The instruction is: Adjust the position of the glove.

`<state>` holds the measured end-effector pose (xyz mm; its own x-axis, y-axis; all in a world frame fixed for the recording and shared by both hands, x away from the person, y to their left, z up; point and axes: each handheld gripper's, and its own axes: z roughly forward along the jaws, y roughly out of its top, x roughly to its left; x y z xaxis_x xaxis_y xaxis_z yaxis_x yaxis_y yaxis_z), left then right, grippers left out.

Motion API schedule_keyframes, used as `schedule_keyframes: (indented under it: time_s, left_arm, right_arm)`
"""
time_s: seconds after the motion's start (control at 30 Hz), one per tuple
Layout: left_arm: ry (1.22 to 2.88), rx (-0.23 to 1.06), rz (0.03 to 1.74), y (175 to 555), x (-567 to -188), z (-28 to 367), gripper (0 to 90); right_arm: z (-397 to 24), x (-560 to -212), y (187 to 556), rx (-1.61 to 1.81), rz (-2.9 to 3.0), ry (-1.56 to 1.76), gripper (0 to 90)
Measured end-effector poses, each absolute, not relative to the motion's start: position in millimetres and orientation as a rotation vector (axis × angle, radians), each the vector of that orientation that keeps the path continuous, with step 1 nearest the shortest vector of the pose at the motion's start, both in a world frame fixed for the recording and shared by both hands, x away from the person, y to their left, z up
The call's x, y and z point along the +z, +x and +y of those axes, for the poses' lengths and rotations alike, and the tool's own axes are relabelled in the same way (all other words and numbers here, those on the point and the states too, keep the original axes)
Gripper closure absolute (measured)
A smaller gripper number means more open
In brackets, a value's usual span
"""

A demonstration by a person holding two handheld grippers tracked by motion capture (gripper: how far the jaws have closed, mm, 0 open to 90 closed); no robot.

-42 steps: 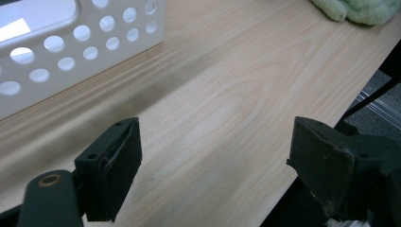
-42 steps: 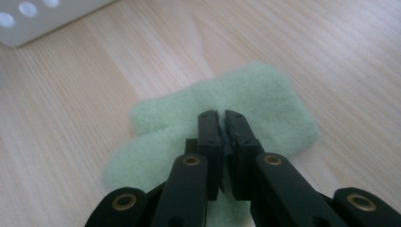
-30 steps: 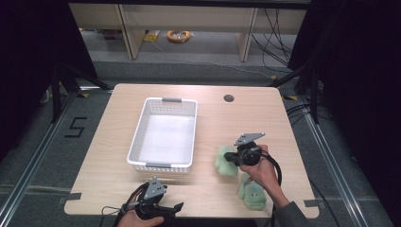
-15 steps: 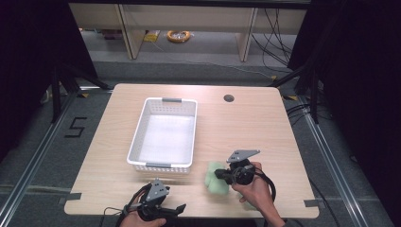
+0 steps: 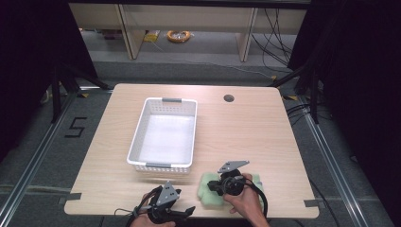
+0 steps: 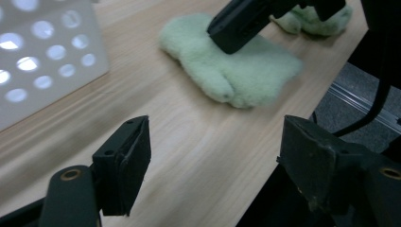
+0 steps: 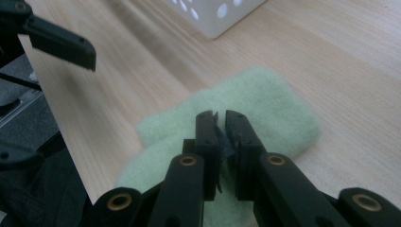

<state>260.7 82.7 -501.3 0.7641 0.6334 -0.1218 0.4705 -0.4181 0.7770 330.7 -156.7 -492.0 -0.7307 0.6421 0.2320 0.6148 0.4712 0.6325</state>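
white basket (image 5: 163,135) blocking table (image 5: 246,127) middle-left, open tabletop right, green cloth (image 5: 210,191) near front edge

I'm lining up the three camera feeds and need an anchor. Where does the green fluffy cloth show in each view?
High view: green fluffy cloth at the near table edge, under the right gripper.
Left gripper view: upper centre, on the wood.
Right gripper view: centre, beyond the nearly closed jaws.
Shared landmark: the white basket, its perforated wall upper left and top centre.

Bright overhead light, dark surroundings, soft blurry close-ups.
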Motion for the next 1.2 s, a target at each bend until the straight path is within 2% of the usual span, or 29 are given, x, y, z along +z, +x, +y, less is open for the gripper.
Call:
schedule_keyframes:
  time_s: [0.03,0.07,0.17,0.23,0.37,0.77,1.03,1.2]
  left_arm:
    - [2.078,0.205,0.825,259.1,-501.6,78.7,26.3]
    - [2.095,0.243,0.810,259.1,-502.6,76.1,26.9]
    - [2.119,0.254,0.755,258.1,-502.6,67.5,28.6]
    - [2.099,0.230,0.776,257.2,-504.2,61.1,30.4]
    - [2.116,0.247,0.755,260.8,-502.9,55.0,33.2]
    - [2.133,0.317,0.665,259.4,-499.8,32.6,42.7]
    - [2.221,0.362,0.644,267.3,-510.7,24.9,51.3]
    - [2.220,0.344,0.655,267.2,-510.6,27.2,64.0]
  right_arm:
    - [-156.5,-492.1,330.3,1.125,2.656,1.147,82.6]
    - [-156.8,-492.2,330.6,1.123,2.657,1.148,80.7]
    - [-157.8,-489.7,331.1,1.160,2.628,1.164,70.8]
    - [-163.0,-481.7,334.0,1.174,2.602,1.118,69.4]
    - [-173.4,-469.2,345.4,1.119,2.581,1.005,68.5]
    - [-163.3,-477.4,372.9,1.028,2.689,0.901,70.5]
    - [-156.2,-485.6,382.3,1.021,2.728,0.881,69.8]
    - [-154.3,-490.8,384.7,0.992,2.756,0.896,71.4]
